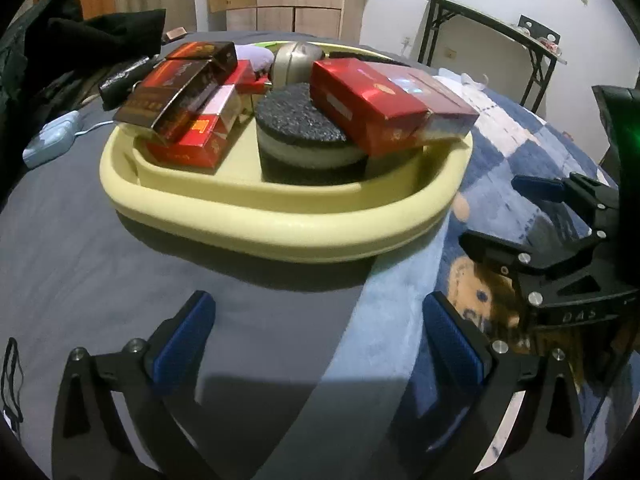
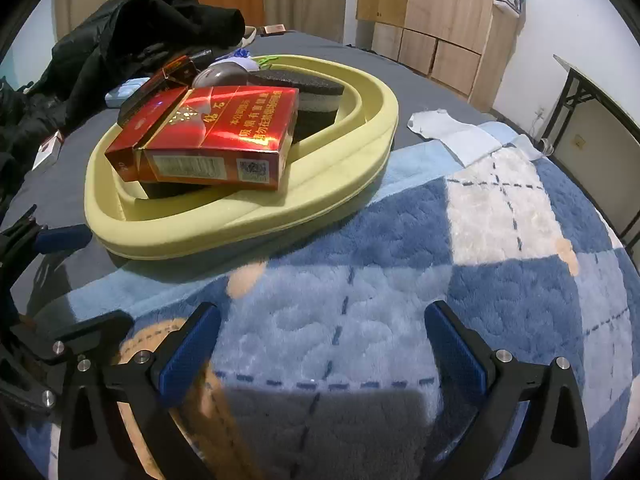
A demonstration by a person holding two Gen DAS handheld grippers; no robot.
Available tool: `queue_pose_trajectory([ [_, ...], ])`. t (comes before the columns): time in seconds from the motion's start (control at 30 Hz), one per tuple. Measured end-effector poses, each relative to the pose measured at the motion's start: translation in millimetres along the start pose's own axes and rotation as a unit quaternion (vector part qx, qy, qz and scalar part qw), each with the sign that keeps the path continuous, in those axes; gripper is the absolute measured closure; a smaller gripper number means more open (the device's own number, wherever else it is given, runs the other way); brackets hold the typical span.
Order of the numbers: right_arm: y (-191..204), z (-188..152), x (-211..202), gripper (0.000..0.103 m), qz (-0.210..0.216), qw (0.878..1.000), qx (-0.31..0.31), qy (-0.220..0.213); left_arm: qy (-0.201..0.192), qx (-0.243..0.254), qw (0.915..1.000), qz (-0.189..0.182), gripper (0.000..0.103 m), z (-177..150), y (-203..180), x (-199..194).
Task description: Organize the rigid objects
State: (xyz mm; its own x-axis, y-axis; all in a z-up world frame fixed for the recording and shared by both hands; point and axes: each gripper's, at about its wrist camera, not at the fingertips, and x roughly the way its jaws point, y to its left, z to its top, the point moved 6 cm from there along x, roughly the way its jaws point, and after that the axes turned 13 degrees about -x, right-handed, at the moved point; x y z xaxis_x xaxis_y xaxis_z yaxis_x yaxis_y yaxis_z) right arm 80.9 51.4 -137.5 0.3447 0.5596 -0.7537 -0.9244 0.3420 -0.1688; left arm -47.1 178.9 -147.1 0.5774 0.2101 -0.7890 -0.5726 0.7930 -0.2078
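Note:
A pale yellow tray (image 1: 256,216) (image 2: 248,220) sits on the bed and holds several red and brown boxes. One red box (image 1: 366,104) (image 2: 224,136) leans across a round black-and-white sponge (image 1: 304,136) (image 2: 308,96). More red boxes (image 1: 188,104) are stacked at the tray's left, with a round metal object (image 1: 298,62) behind them. My left gripper (image 1: 320,340) is open just in front of the tray, with nothing between its fingers. My right gripper (image 2: 322,344) is open over the blue checked blanket, right of the tray, also holding nothing.
A black jacket (image 2: 132,28) lies heaped at the far left of the bed. A white sock (image 2: 452,132) rests beyond the blanket (image 2: 440,264). A pale blue device (image 1: 52,140) with a cord lies left of the tray. A folding table (image 1: 492,36) stands by the wall.

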Motion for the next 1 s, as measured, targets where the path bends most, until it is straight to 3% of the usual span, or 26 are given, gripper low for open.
queue_pose_trajectory([
  [1.0, 1.1, -1.3, -2.2, 0.0, -0.003, 1.0, -0.002, 0.004, 0.0, -0.011, 0.9999, 0.006, 0.0, 9.3, 1.5, 6.8],
])
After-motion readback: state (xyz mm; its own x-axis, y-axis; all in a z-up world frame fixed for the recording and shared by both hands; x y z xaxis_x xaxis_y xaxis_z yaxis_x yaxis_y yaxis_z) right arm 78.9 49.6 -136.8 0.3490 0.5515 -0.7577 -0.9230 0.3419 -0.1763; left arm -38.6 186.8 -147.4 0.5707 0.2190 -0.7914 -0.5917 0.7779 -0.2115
